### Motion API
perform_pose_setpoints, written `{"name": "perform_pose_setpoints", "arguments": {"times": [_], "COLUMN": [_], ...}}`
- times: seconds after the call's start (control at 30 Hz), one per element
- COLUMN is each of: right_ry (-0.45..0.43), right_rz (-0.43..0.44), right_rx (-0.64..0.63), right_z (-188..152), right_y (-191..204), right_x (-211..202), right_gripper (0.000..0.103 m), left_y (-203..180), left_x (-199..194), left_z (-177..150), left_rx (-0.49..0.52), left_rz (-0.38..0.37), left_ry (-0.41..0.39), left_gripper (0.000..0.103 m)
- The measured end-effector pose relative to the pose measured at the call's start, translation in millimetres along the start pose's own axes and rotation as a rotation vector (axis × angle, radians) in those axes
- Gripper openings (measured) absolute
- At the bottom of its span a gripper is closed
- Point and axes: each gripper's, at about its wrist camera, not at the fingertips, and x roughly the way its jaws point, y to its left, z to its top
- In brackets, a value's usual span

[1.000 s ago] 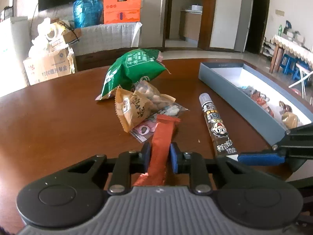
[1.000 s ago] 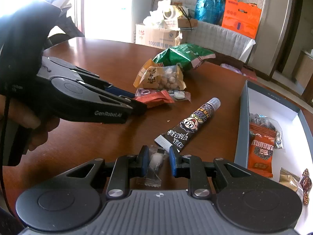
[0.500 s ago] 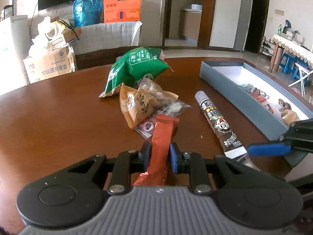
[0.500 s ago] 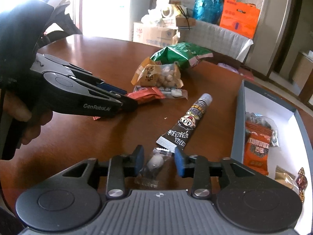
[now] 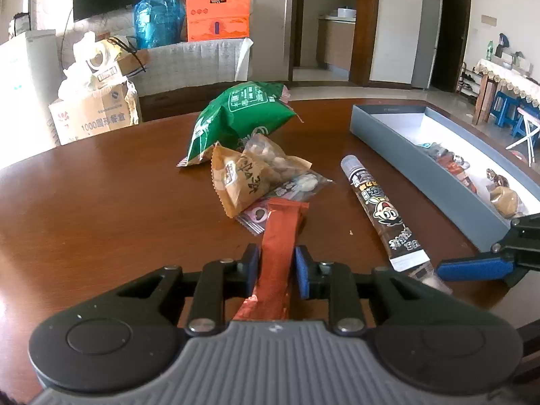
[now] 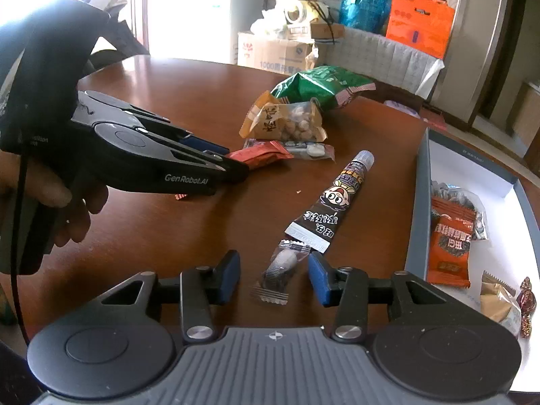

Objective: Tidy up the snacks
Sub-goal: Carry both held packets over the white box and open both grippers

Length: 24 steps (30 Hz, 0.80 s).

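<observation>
My left gripper [image 5: 277,266] is shut on a long red snack packet [image 5: 280,236], which also shows in the right wrist view [image 6: 260,155]. My right gripper [image 6: 274,275] is open around a small clear candy wrapper [image 6: 280,271] lying on the brown table [image 6: 168,229]. A black tube snack [image 6: 332,199] lies beside it, and shows in the left wrist view [image 5: 381,209]. A grey box [image 6: 420,202] at the right holds an orange packet [image 6: 450,246] and other snacks. A green bag [image 5: 239,118], a brown nut packet [image 5: 249,175] and a clear packet [image 5: 293,185] are piled beyond.
The left gripper's body [image 6: 141,155] and the hand holding it fill the left of the right wrist view. A cardboard box [image 5: 94,114], a blue bag [image 5: 158,17] and an orange box [image 5: 217,11] stand beyond the table's far edge.
My right gripper opened and let go of the small clear candy, which now lies on the table between its fingers. My left gripper stayed shut on the red packet.
</observation>
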Motion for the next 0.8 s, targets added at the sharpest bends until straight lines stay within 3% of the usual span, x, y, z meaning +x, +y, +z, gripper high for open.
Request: {"name": "perform_pose_setpoints", "arguments": {"times": [0.03, 0.07, 0.1, 0.13, 0.2, 0.23, 0.27, 0.3, 0.37, 0.4, 0.43, 0.8], "right_ry": [0.000, 0.000, -0.002, -0.002, 0.002, 0.002, 0.004, 0.007, 0.011, 0.012, 0.012, -0.015], "right_rz": [0.004, 0.007, 0.010, 0.014, 0.022, 0.029, 0.038, 0.031, 0.023, 0.022, 0.022, 0.023], "right_rx": [0.009, 0.020, 0.027, 0.032, 0.041, 0.044, 0.046, 0.038, 0.034, 0.035, 0.034, 0.027], "right_z": [-1, -1, -2, -2, -1, 0, 0, 1, 2, 2, 2, 4], "right_y": [-1, -2, -2, -3, -4, -5, -4, -3, -1, -1, 0, 2], "right_x": [0, 0, 0, 0, 1, 1, 0, 0, 0, 0, 0, -6], "right_gripper": [0.046, 0.046, 0.046, 0.046, 0.043, 0.038, 0.024, 0.018, 0.018, 0.017, 0.017, 0.015], "left_y": [0, 0, 0, 0, 1, 2, 2, 3, 3, 3, 4, 12], "left_x": [0, 1, 3, 5, 4, 4, 3, 2, 0, 0, 0, -7], "left_z": [0, -1, -2, -4, -8, -8, -8, -8, -6, -4, -2, 1], "left_rx": [0.006, 0.006, 0.003, 0.002, 0.010, 0.012, 0.014, 0.014, 0.010, 0.002, -0.014, -0.056], "left_rz": [0.006, 0.013, 0.023, 0.036, 0.024, 0.021, 0.018, 0.010, -0.009, -0.016, -0.028, -0.070], "left_ry": [0.000, 0.008, 0.029, 0.043, 0.021, 0.022, 0.013, 0.000, -0.014, -0.010, -0.002, -0.030], "left_gripper": [0.043, 0.075, 0.090, 0.099, 0.099, 0.098, 0.088, 0.081, 0.037, 0.023, 0.018, 0.017]}}
